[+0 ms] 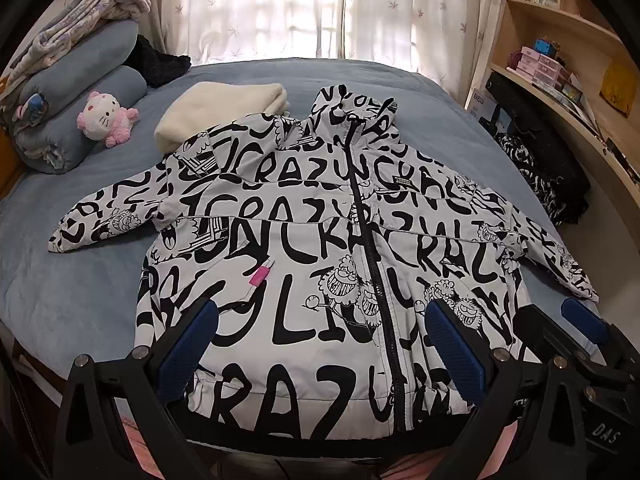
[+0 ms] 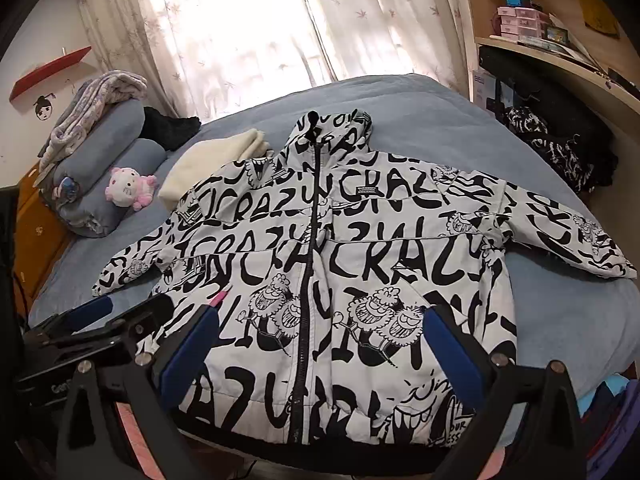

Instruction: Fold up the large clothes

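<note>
Both tongs, left (image 1: 320, 344) and right (image 2: 320, 344), hover released over padded jacket (image 1: 320, 240); looks soft, slick, bulky — grasp sleeve cuff at mid-left of frame.

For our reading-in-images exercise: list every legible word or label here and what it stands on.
"CRAZY": repeated in black across the white printed zip jacket.
"DAS": on the black right claw body.
Small black chest label: too small to read.
Pink tag: no readable text.
Shelf boxes: blurred.
</note>
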